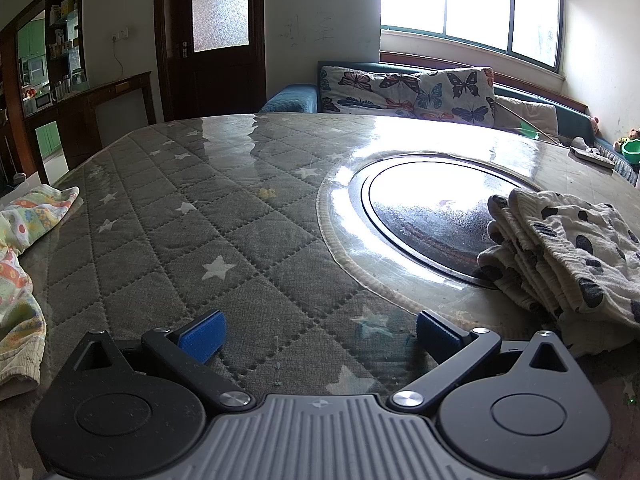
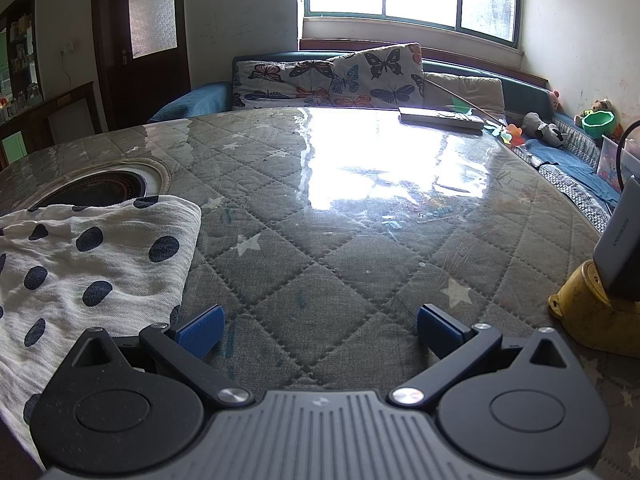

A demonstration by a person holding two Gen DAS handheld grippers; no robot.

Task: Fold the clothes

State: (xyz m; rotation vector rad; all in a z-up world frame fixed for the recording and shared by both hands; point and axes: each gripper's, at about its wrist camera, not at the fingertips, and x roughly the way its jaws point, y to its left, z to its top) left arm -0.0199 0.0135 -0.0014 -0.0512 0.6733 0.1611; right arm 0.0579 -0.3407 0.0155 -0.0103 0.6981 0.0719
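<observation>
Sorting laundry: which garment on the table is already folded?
The white dark-dotted cloth, stacked in neat layers beside the round hob; the pastel patterned garment lies crumpled.

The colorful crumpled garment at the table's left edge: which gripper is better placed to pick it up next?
Left. The colorful garment lies unfolded beside the open left gripper; the right gripper sees only the folded dotted cloth.

Quilted table [image 1: 224,216] with folded dotted cloth [image 1: 568,256]
</observation>
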